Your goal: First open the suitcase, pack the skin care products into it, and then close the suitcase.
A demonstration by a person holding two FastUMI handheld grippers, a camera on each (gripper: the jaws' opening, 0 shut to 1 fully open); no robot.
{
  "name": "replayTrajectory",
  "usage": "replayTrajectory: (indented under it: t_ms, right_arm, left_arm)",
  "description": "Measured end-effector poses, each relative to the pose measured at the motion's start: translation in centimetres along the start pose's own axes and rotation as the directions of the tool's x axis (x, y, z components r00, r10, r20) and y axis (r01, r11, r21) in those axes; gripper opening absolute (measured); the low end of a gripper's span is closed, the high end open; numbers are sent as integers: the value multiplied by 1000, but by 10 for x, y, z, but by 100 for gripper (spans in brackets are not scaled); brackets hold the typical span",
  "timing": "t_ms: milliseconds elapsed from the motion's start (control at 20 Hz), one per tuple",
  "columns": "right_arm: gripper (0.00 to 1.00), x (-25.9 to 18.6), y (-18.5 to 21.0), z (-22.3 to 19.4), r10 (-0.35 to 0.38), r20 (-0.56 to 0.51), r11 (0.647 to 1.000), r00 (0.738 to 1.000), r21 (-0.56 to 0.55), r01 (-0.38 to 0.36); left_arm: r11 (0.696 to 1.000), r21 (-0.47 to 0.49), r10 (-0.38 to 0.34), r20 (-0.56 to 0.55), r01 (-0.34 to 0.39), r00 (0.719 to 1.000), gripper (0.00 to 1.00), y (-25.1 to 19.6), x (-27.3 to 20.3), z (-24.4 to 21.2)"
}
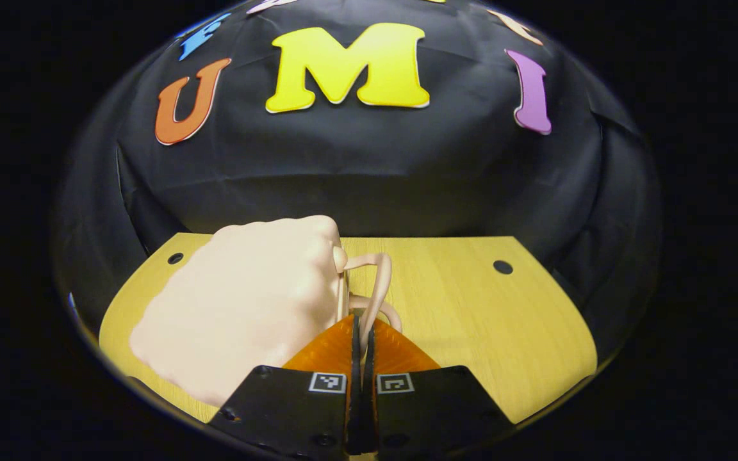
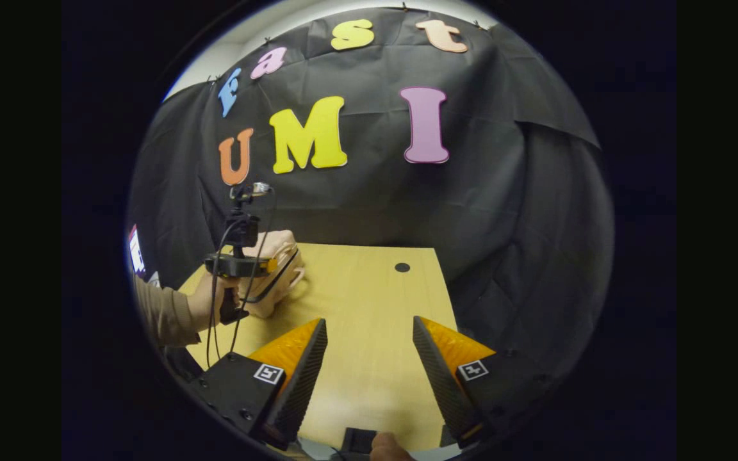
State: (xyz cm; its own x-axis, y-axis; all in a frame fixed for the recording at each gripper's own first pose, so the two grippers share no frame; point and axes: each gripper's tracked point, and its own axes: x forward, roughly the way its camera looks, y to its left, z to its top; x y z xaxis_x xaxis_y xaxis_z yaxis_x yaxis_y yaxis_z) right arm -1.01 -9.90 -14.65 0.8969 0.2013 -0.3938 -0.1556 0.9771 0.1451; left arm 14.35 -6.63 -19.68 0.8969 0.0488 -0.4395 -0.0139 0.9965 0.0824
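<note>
A pale pink soft suitcase (image 1: 247,301) lies shut on the wooden table (image 1: 471,307), at the left of the left gripper view. Its looped handle (image 1: 378,282) sticks out to the right and runs down between my left gripper's (image 1: 361,326) orange fingers, which are shut on it. In the right gripper view the same suitcase (image 2: 279,243) sits at the table's far left, with the left gripper (image 2: 241,264) against it and a hand (image 2: 205,301) holding that gripper. My right gripper (image 2: 369,322) hovers open over the near middle of the table, nothing between its fingers.
The table (image 2: 369,282) has a small dark hole (image 2: 402,267) near its far right corner and ends at the black cloth wall. A sleeve (image 2: 161,314) reaches in from the left. Bare wood stretches between the suitcase and the right edge.
</note>
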Motion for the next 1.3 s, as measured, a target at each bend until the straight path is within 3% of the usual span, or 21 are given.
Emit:
replayTrajectory:
  t_ms: [200,450,500,750,800,850,1000,1300]
  right_arm:
    - [80,7,-18,-11,-6,-19,999,1000,36,7]
    - [80,10,-29,0,-43,14,999,999,5,42]
    - [78,10,-27,6,-45,21,999,999,2,45]
    - [80,14,0,45,-71,99,997,993,-12,72]
    - [80,14,9,56,-81,126,996,989,-28,85]
    - [80,12,20,68,-89,157,995,984,-38,96]
    - [78,12,80,116,-89,256,995,963,-26,99]
    - [80,-4,174,167,-61,357,998,932,6,63]
  left_arm:
    - [972,179,157,5,-155,988,7,-5,12,-10]
    - [966,227,137,-54,-121,989,21,-16,8,-18]
    - [977,190,109,-55,-97,992,36,-22,1,-15]
    - [996,90,1,109,-10,994,70,-21,-75,56]
    - [997,72,-12,144,1,990,88,-17,-98,73]
    - [998,59,-23,189,12,982,99,-11,-116,90]
    - [998,65,-26,330,5,943,99,32,-190,134]
    - [999,-27,28,410,-18,912,99,113,-264,146]
